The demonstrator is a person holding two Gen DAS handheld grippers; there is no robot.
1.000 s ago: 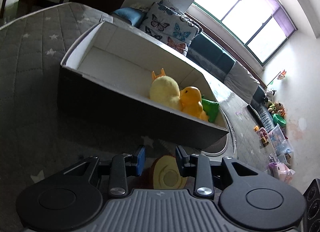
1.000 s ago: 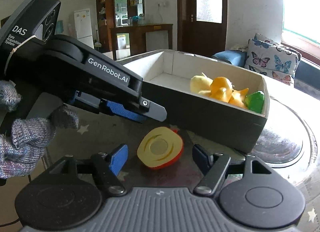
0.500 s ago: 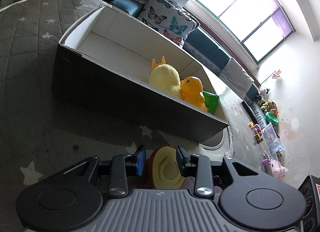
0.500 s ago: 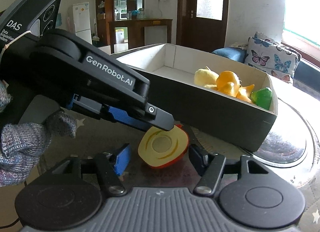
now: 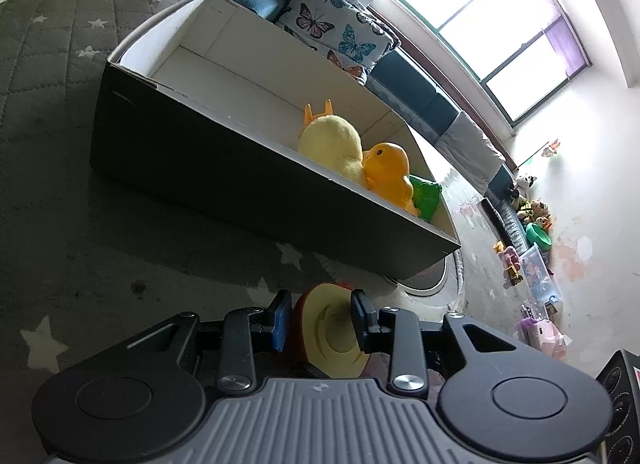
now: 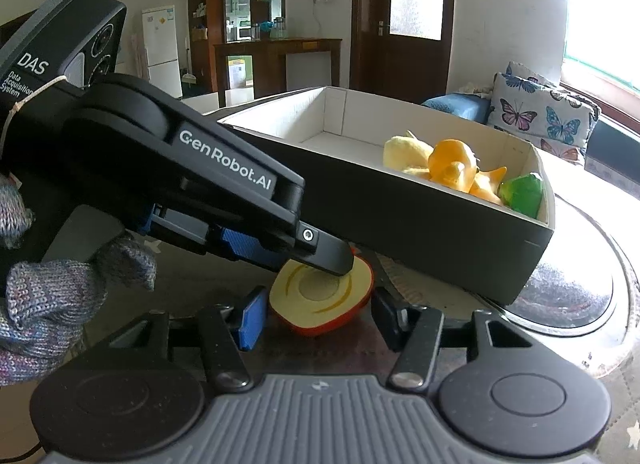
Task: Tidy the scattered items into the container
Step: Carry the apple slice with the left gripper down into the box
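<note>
A lived-in home, a living room open to a dining or kitchen corner. A long cushioned window bench runs under a wide window with purple curtains, carrying butterfly-print pillows. Children's toys are heaped along the floor by the wall. Across the room stand a white fridge, a dark wooden shelving unit with household clutter, and a brown wooden door with frosted glass.
</note>
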